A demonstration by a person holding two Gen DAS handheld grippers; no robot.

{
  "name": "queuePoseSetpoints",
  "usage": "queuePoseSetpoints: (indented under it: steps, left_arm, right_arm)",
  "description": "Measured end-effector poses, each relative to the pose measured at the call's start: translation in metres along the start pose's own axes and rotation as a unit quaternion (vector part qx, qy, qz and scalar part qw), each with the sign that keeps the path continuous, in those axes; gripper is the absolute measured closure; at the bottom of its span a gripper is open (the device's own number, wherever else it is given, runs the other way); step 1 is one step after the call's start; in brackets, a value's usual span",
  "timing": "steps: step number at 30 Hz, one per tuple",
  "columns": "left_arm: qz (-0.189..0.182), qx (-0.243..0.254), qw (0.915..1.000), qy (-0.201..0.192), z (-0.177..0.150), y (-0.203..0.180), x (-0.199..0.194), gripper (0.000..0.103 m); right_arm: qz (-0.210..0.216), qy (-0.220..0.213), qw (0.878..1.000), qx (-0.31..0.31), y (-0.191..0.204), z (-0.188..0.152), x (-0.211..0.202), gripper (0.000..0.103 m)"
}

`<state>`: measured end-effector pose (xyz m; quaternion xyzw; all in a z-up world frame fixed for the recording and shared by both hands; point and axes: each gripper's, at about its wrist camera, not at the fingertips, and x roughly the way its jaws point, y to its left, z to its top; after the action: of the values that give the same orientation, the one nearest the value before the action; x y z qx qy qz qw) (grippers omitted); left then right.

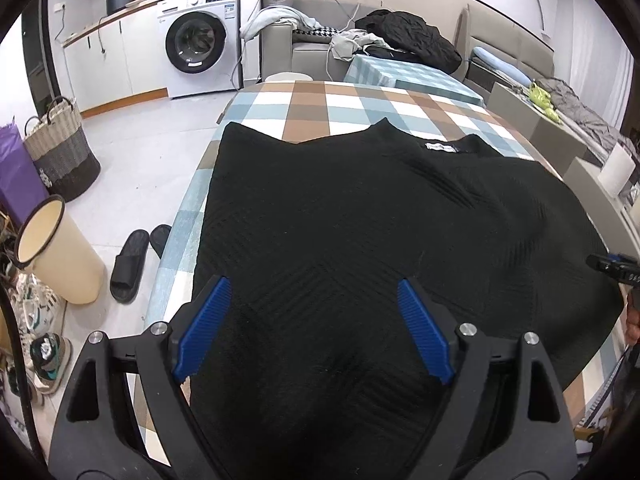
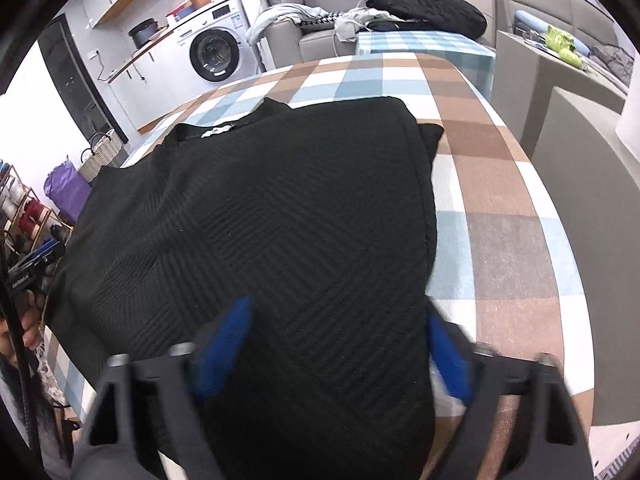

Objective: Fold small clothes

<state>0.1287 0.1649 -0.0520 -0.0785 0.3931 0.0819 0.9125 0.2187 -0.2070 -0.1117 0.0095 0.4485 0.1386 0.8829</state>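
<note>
A black ribbed knit top (image 1: 360, 220) (image 2: 260, 216) lies spread flat on the checked tablecloth (image 1: 360, 100) (image 2: 500, 200). Its collar, with a white label (image 1: 440, 147) (image 2: 214, 132), points away from me. In the right wrist view its right side ends in a straight edge, and a bit of black fabric (image 2: 430, 136) sticks out beyond it near the top. My left gripper (image 1: 313, 282) hangs over the near left part of the top, blue pads wide apart, open. My right gripper (image 2: 338, 312) looks blurred and open; it straddles the near right part, its right pad (image 2: 444, 344) at the top's right edge.
Left of the table on the floor are a cream bin (image 1: 60, 252), black slippers (image 1: 128, 264), a woven basket (image 1: 60, 148) and shoes. Behind the table stand a washing machine (image 1: 200, 40), a sofa with clothes (image 1: 400, 36) and a second checked table (image 2: 420, 44).
</note>
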Motion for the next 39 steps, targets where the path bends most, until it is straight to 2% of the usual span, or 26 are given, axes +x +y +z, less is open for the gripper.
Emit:
queuePoseSetpoints:
  steps: [1,2,3,6,11,14,16,17,20,22,26,29,31,32,33,36,39]
  left_arm:
    - [0.0,-0.004,1.0,0.0,0.0,0.002,0.0,0.019]
    - [0.002,-0.006,1.0,0.0,0.0,0.004,0.0,0.019]
    - [0.005,-0.006,1.0,-0.001,0.0,0.005,-0.001,0.019]
    - [0.001,-0.007,1.0,-0.004,0.0,0.007,-0.004,0.019]
    - [0.007,-0.009,0.9999,-0.005,0.0,0.012,-0.005,0.019]
    - [0.007,-0.016,0.9998,-0.004,0.001,0.016,-0.005,0.019]
    - [0.009,-0.019,0.9998,-0.003,0.0,0.019,-0.005,0.019]
    - [0.009,-0.02,0.9998,-0.003,0.0,0.019,-0.004,0.019]
    - [0.007,-0.022,0.9997,-0.001,0.0,0.021,-0.004,0.019]
    - [0.008,-0.021,0.9998,-0.001,0.0,0.021,-0.004,0.019]
    - [0.007,-0.02,0.9998,0.001,-0.002,0.022,-0.002,0.019]
    - [0.008,-0.019,0.9998,0.002,-0.002,0.021,-0.001,0.019]
    - [0.008,-0.02,0.9998,0.002,-0.002,0.022,0.0,0.019]
    - [0.009,-0.02,0.9998,0.003,-0.002,0.022,0.0,0.019]
    - [0.009,-0.02,0.9998,0.003,-0.002,0.021,0.001,0.019]
    - [0.01,-0.021,0.9997,0.005,-0.002,0.023,0.002,0.019]
    - [0.012,-0.022,0.9997,0.003,-0.001,0.024,0.003,0.019]
  right_arm:
    - [-0.006,-0.006,1.0,0.001,-0.001,0.001,-0.001,0.048]
    - [-0.007,-0.01,1.0,0.003,-0.003,0.001,-0.003,0.065]
    - [-0.004,-0.014,1.0,0.007,-0.005,0.002,-0.006,0.075]
    - [0.007,-0.037,0.999,0.005,-0.006,0.005,-0.018,0.084]
    - [-0.008,-0.033,0.999,-0.016,-0.006,0.004,-0.027,0.09]
    - [0.002,-0.048,0.999,-0.012,-0.008,0.004,-0.036,0.091]
    - [0.013,-0.041,0.999,-0.007,-0.009,0.004,-0.034,0.09]
    - [0.014,-0.035,0.999,-0.005,-0.009,0.003,-0.032,0.086]
    - [0.019,-0.031,0.999,0.019,-0.013,0.004,-0.022,0.06]
    - [0.028,-0.04,0.998,0.039,-0.016,0.006,-0.019,0.059]
    - [0.001,-0.067,0.995,0.071,-0.021,0.012,-0.016,0.059]
    - [0.002,-0.082,0.993,0.081,-0.025,0.014,-0.02,0.063]
    - [-0.006,-0.097,0.992,0.082,-0.027,0.014,-0.025,0.074]
    - [-0.01,-0.102,0.992,0.079,-0.028,0.014,-0.026,0.085]
    - [-0.011,-0.104,0.992,0.073,-0.027,0.014,-0.027,0.091]
    - [-0.009,-0.114,0.993,0.042,-0.019,0.012,-0.031,0.096]
    - [0.01,-0.15,0.988,0.028,-0.012,0.014,-0.053,0.097]
